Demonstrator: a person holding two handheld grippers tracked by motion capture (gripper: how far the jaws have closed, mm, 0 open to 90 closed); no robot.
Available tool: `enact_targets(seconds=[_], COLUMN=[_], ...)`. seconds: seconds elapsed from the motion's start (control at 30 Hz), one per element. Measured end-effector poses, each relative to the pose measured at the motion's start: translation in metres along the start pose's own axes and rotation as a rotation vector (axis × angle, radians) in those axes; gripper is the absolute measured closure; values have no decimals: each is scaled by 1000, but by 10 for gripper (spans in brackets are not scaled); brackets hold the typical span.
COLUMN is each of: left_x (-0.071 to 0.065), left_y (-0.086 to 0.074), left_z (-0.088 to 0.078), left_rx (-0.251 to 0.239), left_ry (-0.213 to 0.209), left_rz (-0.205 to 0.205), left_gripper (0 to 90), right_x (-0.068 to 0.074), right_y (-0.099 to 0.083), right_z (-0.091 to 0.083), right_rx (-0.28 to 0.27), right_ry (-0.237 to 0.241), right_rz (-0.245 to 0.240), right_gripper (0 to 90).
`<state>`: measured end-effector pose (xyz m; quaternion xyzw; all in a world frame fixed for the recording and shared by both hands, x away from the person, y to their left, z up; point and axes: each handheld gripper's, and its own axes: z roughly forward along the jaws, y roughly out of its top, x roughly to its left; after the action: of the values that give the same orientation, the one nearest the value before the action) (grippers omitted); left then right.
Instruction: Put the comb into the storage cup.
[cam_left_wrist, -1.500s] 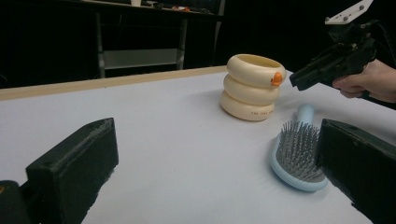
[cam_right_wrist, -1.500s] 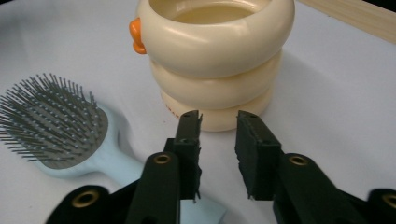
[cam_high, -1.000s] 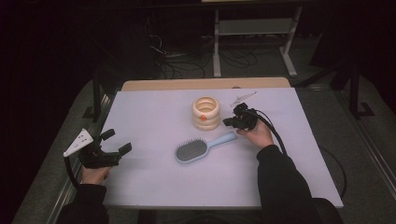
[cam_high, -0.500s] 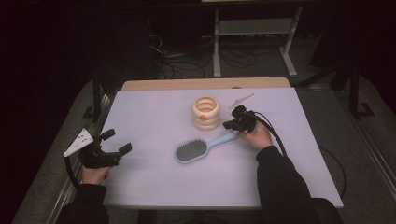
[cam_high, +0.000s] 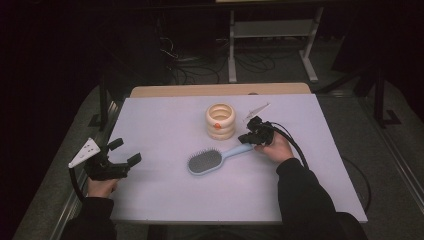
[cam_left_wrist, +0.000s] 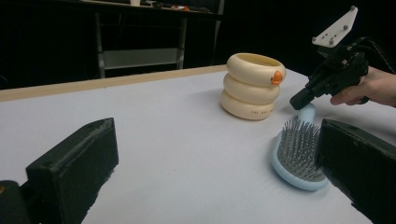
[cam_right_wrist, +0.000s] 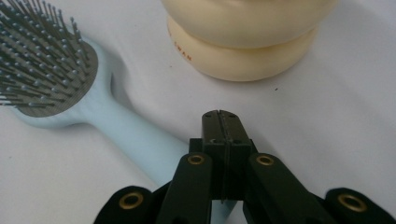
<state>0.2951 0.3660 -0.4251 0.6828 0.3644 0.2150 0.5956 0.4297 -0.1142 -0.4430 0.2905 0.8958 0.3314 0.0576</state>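
A light blue hairbrush (cam_high: 205, 162) lies bristles up in the middle of the white table (cam_high: 165, 120). Its handle points right, toward my right gripper (cam_high: 247, 137). That gripper is shut, its jaws pressed flat together with nothing between them, and its tip rests right over the handle's end. In the right gripper view the right gripper (cam_right_wrist: 219, 116) sits above the hairbrush (cam_right_wrist: 51, 70) handle, which runs beneath it. A cream stack of rings (cam_high: 220, 121) with an orange spot stands just behind. My left gripper (cam_high: 126, 151) is open near the table's left edge, far from the brush.
In the left gripper view, the hairbrush (cam_left_wrist: 299, 158), the stack of rings (cam_left_wrist: 252, 86) and the right gripper (cam_left_wrist: 299, 100) lie ahead between my own wide jaws. A wooden strip runs along the table's far edge. Metal stands and cables fill the dark floor behind.
My right gripper has sunk slightly toward the end of the brush handle. The left gripper and the brush have stayed put.
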Motion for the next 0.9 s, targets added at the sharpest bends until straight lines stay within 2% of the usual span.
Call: enact_targets(seconds=[0.37,0.67,0.9], left_x=[0,0,-1], left_y=[-1,-1,-2], left_z=[1,1,1], left_rx=[4,8,16], left_ry=[-3,0,-1], left_rz=[-4,-5,-4], left_gripper=[0,0,0], right_x=[4,13,20], right_y=[-5,-10,-14], right_z=[-2,-5,-11], right_rx=[52,96,109], right_ry=[7,16,22], right_rz=[-21,-62,-91], right_gripper=[891,891,890])
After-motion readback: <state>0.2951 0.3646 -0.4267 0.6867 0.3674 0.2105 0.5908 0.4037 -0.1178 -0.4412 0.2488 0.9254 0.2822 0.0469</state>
